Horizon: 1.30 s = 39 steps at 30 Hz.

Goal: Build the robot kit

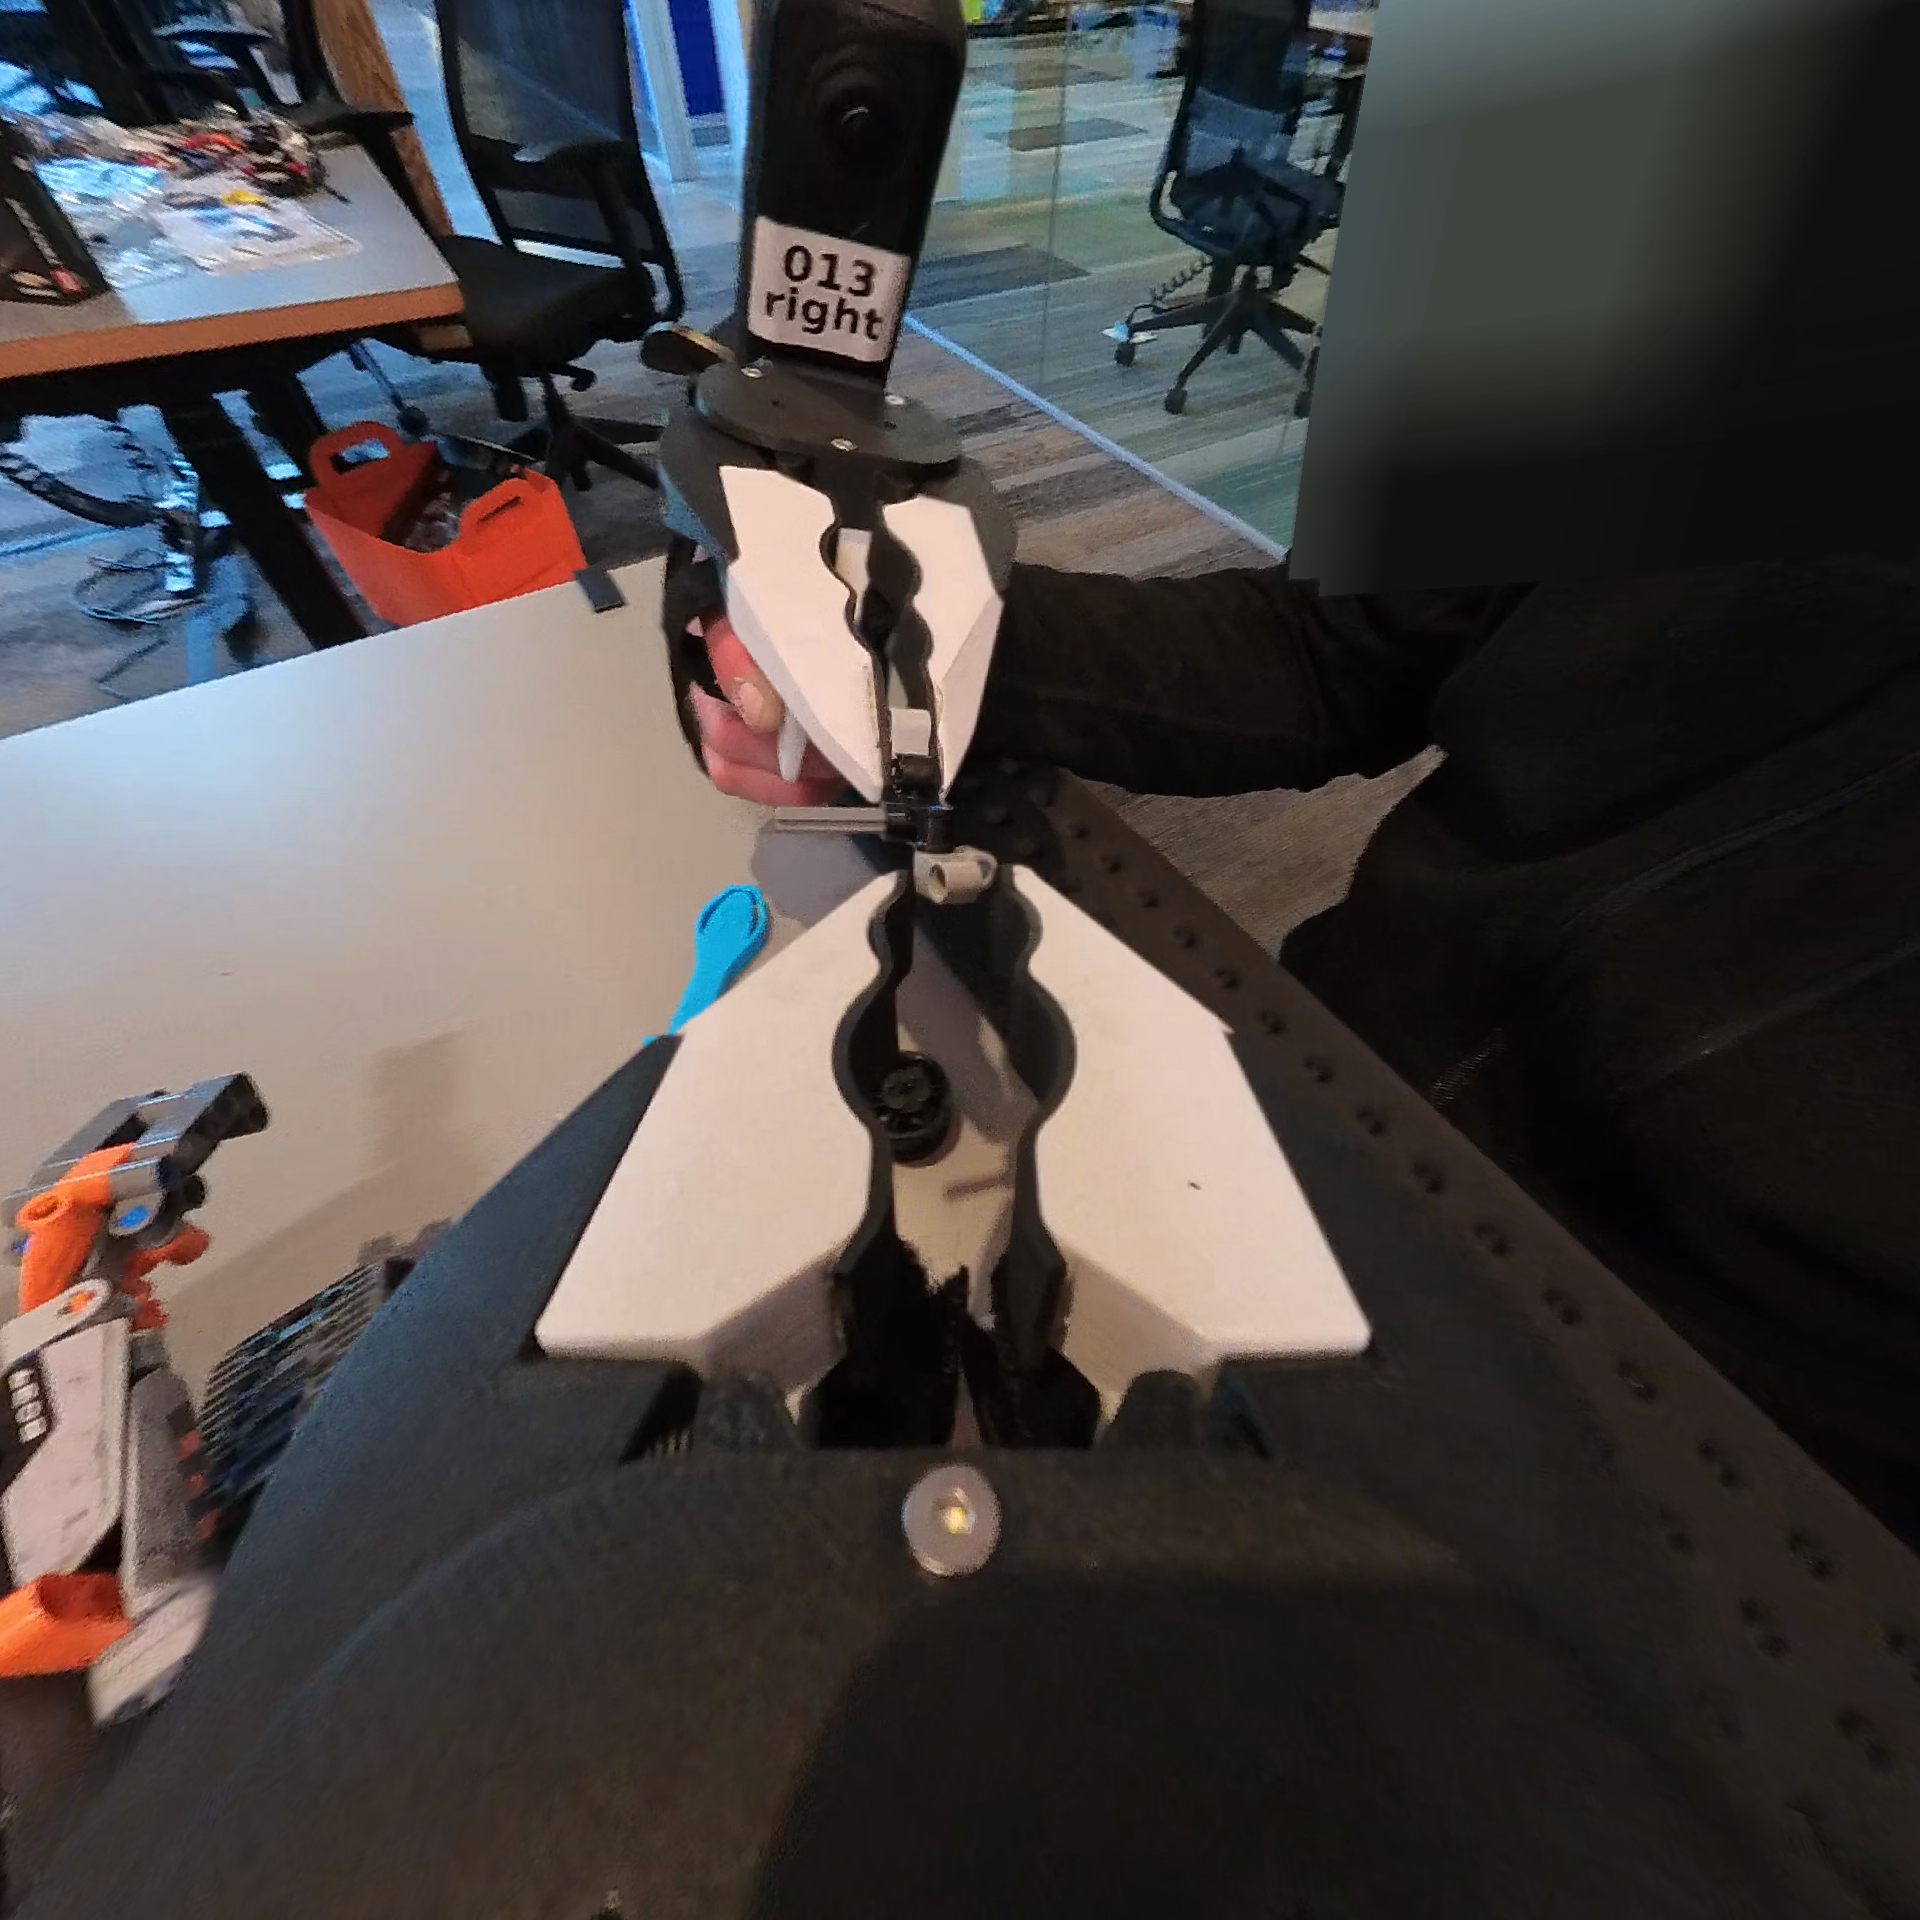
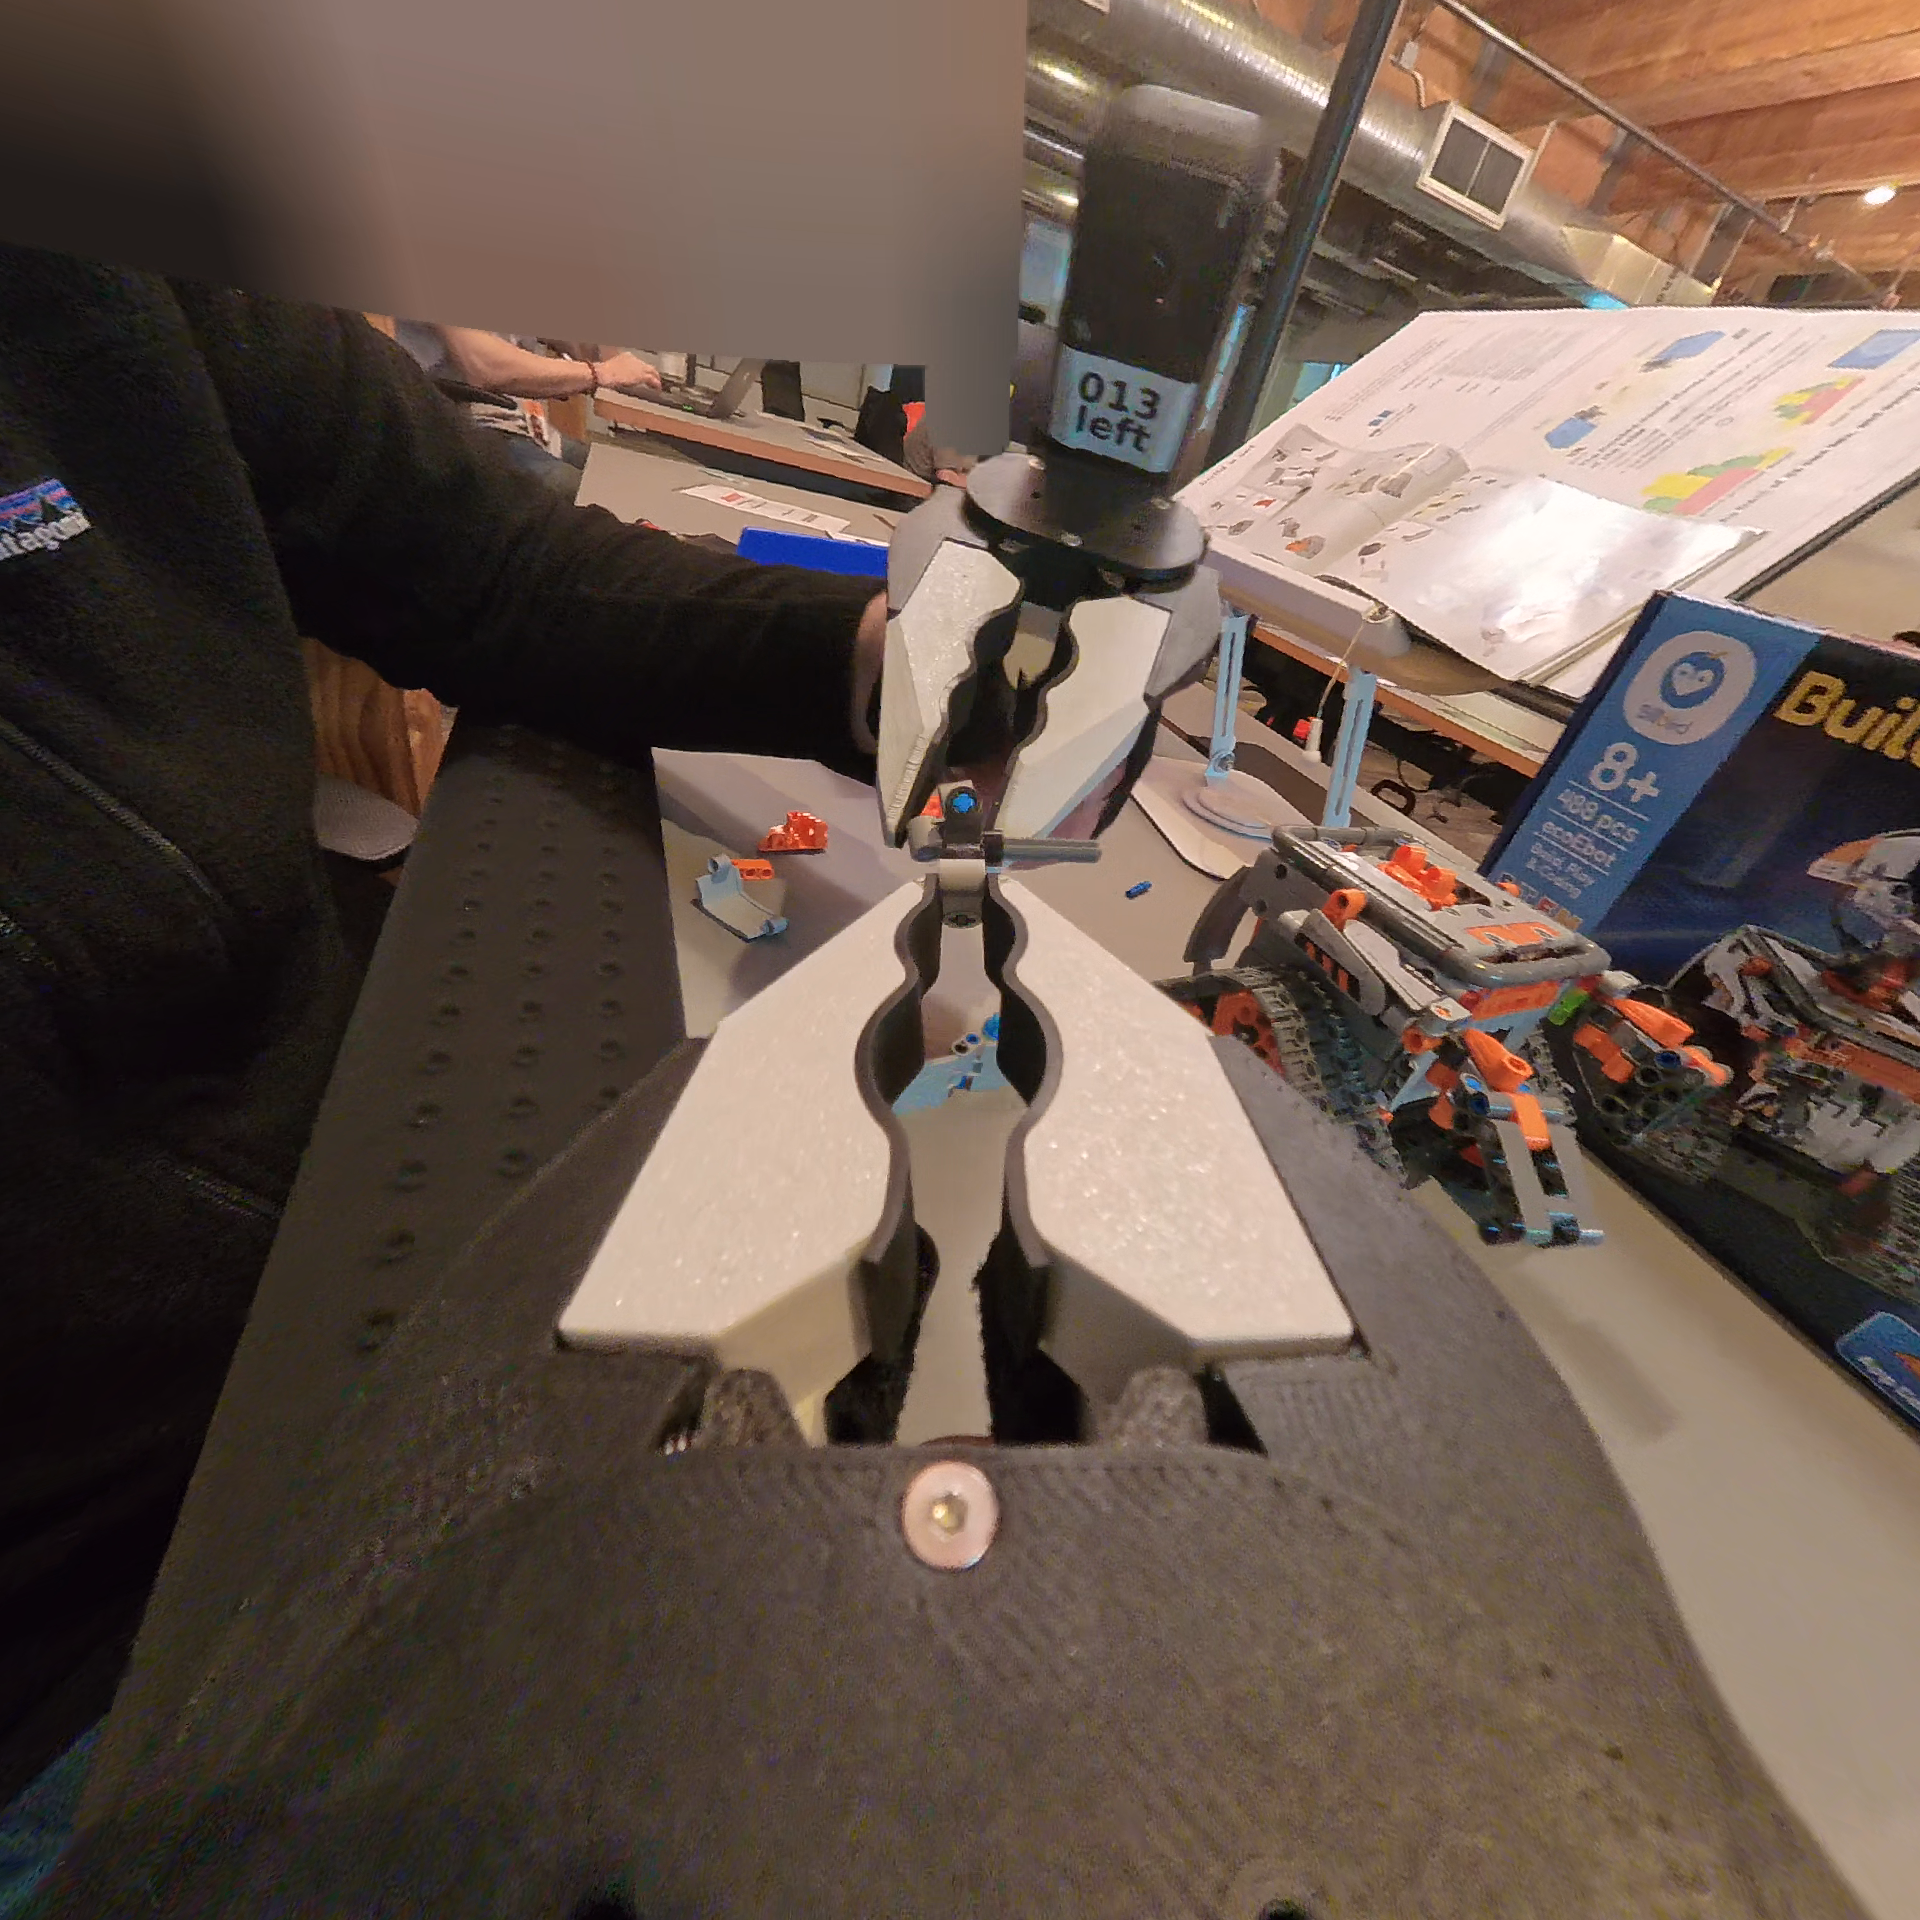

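Left wrist view: both tools (image 1: 940, 868) (image 2: 961, 883) clamp one small brick assembly (image 1: 920, 821), tip to tip.

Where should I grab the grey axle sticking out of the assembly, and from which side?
Probably the bare free end of the axle, from above, fingers across the shaft. It lies level and crosswise; its other end is buried in the assembly pinched between the left gripper and right gripper.
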Tool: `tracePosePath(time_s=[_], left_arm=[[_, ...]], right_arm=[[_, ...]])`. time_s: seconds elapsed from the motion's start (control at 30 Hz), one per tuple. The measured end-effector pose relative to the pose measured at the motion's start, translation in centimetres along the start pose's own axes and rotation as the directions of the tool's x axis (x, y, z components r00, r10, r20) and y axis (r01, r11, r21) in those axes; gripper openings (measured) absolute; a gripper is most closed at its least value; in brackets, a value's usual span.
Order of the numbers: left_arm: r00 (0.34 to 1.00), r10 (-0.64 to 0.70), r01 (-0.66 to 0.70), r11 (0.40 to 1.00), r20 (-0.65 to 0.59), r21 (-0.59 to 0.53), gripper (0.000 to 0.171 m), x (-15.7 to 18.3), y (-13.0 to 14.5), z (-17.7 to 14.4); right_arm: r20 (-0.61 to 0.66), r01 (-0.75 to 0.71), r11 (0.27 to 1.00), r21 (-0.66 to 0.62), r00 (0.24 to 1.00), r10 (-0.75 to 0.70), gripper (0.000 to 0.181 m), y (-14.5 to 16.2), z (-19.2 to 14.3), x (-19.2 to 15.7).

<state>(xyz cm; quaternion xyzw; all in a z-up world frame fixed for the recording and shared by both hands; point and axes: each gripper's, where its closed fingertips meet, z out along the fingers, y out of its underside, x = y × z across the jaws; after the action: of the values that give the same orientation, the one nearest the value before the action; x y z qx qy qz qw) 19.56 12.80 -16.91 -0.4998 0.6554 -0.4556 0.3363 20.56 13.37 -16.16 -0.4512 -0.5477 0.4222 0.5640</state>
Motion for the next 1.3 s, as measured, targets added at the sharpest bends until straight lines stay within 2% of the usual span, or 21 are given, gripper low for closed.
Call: tracePosePath(time_s=[0.17, 0.3, 0.43, 0.5, 0.57, 0.67, 0.73, 0.9, 1.13, 1.3], left_arm=[[0.994, -0.055, 0.056, 0.998, -0.093, 0.009, 0.013, 1.0, 0.2, 0.2], [0.990, -0.075, 0.077, 0.997, -0.116, 0.010, 0.012, 1.2, 0.3, 0.2], [0.997, -0.057, 0.058, 0.998, 0.042, -0.015, 0.026, -0.2, -0.1, -0.4], [0.993, -0.046, 0.047, 0.999, 0.106, -0.010, 0.025, -0.1, -0.6, -0.5], [0.971, -0.072, 0.072, 0.997, 0.229, 0.005, 0.030, -0.8, -0.4, -0.8], [0.913, -0.162, 0.115, 0.983, 0.375, 0.145, 0.037, -1.7, -0.8, -2.8], [0.894, -0.246, 0.160, 0.956, 0.376, 0.244, 0.037, -1.2, -0.9, -4.0], [0.847, -0.349, 0.205, 0.911, 0.402, 0.358, 0.038, -0.5, -0.7, -6.1], [0.816, -0.319, 0.128, 0.913, 0.482, 0.388, 0.035, -1.0, -1.4, -9.1], [0.816, -0.274, 0.074, 0.922, 0.508, 0.380, 0.033, -1.7, -1.9, -10.0]], right_arm=[[0.043, 0.014, 1.000, -0.001, 0.999, -0.014, 0.005, 0.0, 0.2, -0.8], [0.051, 0.025, 1.000, -0.002, 0.998, -0.024, 0.005, 0.0, 0.2, -1.0], [0.026, 0.034, 0.999, 0.003, 0.999, -0.034, 0.005, -0.4, 0.3, -0.4], [0.013, 0.054, 0.999, -0.003, 0.998, -0.054, 0.005, -0.9, 0.6, -0.2], [-0.023, 0.093, 0.995, -0.038, 0.995, -0.094, 0.004, -1.1, 1.0, 0.3], [-0.081, 0.145, 0.984, -0.103, 0.985, -0.153, 0.005, -1.2, 1.9, 0.8], [-0.104, 0.177, 0.974, -0.142, 0.976, -0.192, 0.005, -1.3, 2.8, 0.9], [-0.113, 0.200, 0.962, -0.184, 0.968, -0.223, 0.005, -1.6, 5.8, 0.7], [-0.168, 0.197, 0.967, -0.160, 0.960, -0.223, 0.005, -2.8, 8.8, 2.0], [-0.162, 0.179, 0.966, -0.188, 0.964, -0.210, 0.005, -2.2, 10.6, 2.3]])
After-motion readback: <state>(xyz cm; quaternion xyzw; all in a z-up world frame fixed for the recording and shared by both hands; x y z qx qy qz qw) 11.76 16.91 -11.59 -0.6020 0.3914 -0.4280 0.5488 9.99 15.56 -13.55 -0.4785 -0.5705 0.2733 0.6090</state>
